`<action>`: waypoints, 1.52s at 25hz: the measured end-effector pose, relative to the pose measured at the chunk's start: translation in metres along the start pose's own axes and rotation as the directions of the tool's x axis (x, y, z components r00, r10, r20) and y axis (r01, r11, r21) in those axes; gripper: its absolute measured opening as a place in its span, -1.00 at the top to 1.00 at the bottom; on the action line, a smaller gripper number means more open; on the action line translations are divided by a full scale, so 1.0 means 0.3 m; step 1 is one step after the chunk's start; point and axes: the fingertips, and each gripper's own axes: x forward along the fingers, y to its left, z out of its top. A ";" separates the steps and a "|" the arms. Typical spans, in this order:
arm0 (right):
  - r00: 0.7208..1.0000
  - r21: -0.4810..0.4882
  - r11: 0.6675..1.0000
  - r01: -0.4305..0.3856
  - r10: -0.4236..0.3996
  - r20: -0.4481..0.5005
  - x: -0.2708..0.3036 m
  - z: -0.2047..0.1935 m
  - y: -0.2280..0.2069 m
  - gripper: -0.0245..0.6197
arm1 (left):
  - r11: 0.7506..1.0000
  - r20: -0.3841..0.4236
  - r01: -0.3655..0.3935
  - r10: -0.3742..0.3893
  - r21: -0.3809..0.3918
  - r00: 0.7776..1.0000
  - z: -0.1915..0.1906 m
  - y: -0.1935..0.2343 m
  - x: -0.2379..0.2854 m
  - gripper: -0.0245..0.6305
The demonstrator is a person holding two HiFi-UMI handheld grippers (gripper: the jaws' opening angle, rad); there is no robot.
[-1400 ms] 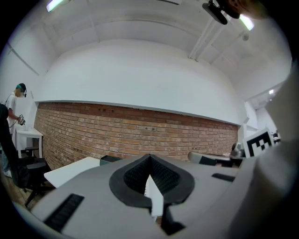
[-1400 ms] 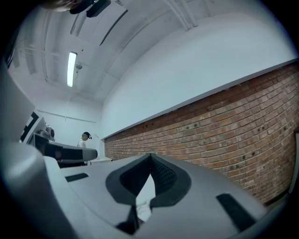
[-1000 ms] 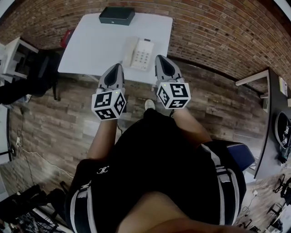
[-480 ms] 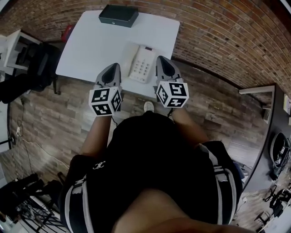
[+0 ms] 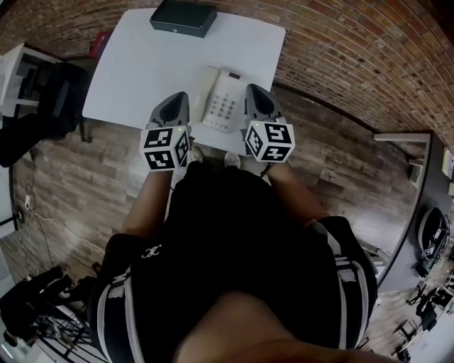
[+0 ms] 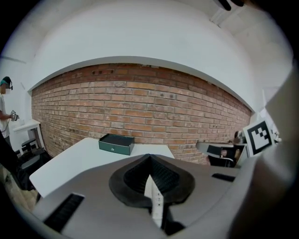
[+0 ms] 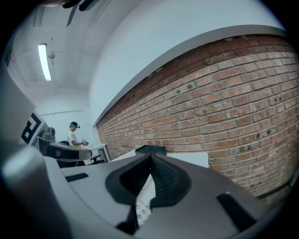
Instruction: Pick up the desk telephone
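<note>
White and smooth, the rectangular table (image 5: 135, 71) has rounded corners and a matte top. Its 12 o'clock edge meets a wall (image 5: 340, 49) of red-brown brick with pale mortar joints. In the gripper views the wall above the brick is plain white. The floor (image 5: 71, 191) is laid in grey-brown wood-grain planks. A flat, dark green box (image 5: 183, 17) with square edges sits at the table's 12 o'clock edge.

The telephone (image 5: 225, 101) is white plastic and oblong, with a handset (image 5: 211, 86) along its 9 o'clock side and a keypad (image 5: 225, 108) of small keys. It lies flat on the table at 5 o'clock from the table centre, close to the near edge.

The left claw (image 5: 177, 98) is over the table edge at 8 o'clock of the telephone, apart from it. The right claw (image 5: 255, 91) is just beside the telephone at 3 o'clock; contact cannot be determined. Both claws are grey moulded shells with ribbed black pads. The jaws of each claw are fully together and grip nothing. A sliver of the telephone shows below the pads in each gripper view.
</note>
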 end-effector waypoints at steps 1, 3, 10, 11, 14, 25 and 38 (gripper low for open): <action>1.000 0.001 1.000 0.005 -0.005 -0.004 0.013 -0.004 0.000 0.93 | 1.000 -0.011 0.006 -0.006 0.000 1.000 -0.002 0.016 0.016 0.93; 1.000 0.005 1.000 0.014 -0.014 -0.008 0.042 -0.010 0.002 0.93 | 1.000 -0.035 0.024 -0.024 -0.005 0.999 -0.010 0.050 0.053 0.93; 0.996 0.062 0.995 0.080 -0.076 -0.055 0.099 -0.077 -0.020 0.93 | 0.994 -0.178 0.099 -0.107 -0.050 0.978 -0.088 0.128 0.178 0.93; 0.994 0.074 0.993 0.092 -0.088 -0.066 0.103 -0.091 -0.027 0.93 | 0.992 -0.201 0.116 -0.125 -0.057 0.972 -0.103 0.133 0.194 0.93; 0.987 0.113 0.985 0.131 -0.118 -0.111 0.116 -0.139 -0.055 0.93 | 0.982 -0.265 0.171 -0.186 -0.080 0.946 -0.150 0.138 0.241 0.93; 0.956 0.341 0.925 0.167 -0.067 -0.285 0.169 -0.378 -0.118 0.71 | 0.866 -0.377 0.411 -0.496 -0.285 0.782 -0.267 0.097 0.377 0.44; 0.947 0.581 0.808 0.103 0.099 -0.307 0.234 -0.494 -0.126 0.34 | 0.731 -0.411 0.456 -0.670 -0.507 0.618 -0.415 0.104 0.479 -0.04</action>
